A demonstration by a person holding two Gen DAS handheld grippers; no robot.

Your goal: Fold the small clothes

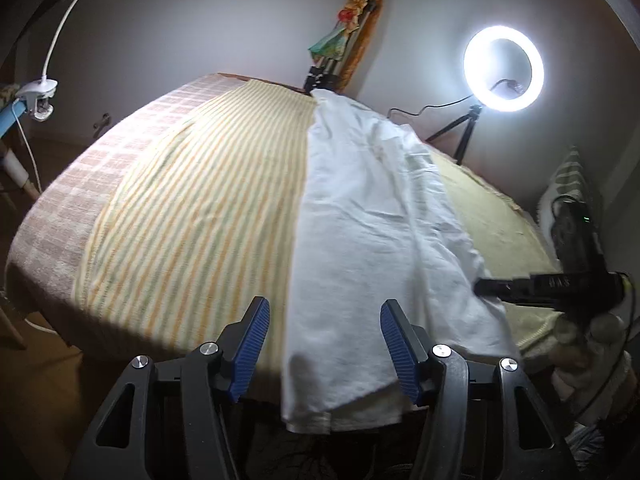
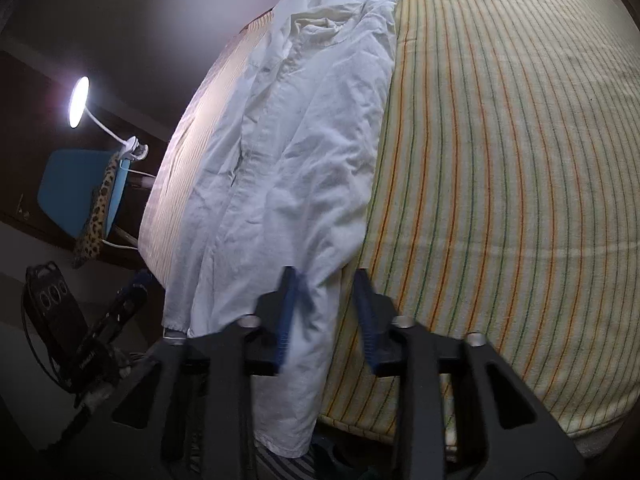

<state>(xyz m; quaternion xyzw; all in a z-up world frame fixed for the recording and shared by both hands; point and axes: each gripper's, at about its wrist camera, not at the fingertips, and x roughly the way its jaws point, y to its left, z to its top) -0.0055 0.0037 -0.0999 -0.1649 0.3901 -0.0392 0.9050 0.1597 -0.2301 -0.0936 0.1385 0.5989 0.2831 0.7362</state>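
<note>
White garment [image 2: 304,152] lengthwise on striped cloth [image 2: 500,160], hem overhanging between right gripper [image 2: 326,316] jaws.

no legible text, label, brand or number anywhere, faint pale marks on the black body of the right gripper [image 1: 560,282] in the left wrist view, too blurred to read

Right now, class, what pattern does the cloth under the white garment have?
The cloth has thin orange and green stripes on pale yellow, clearest in the right wrist view.
</note>
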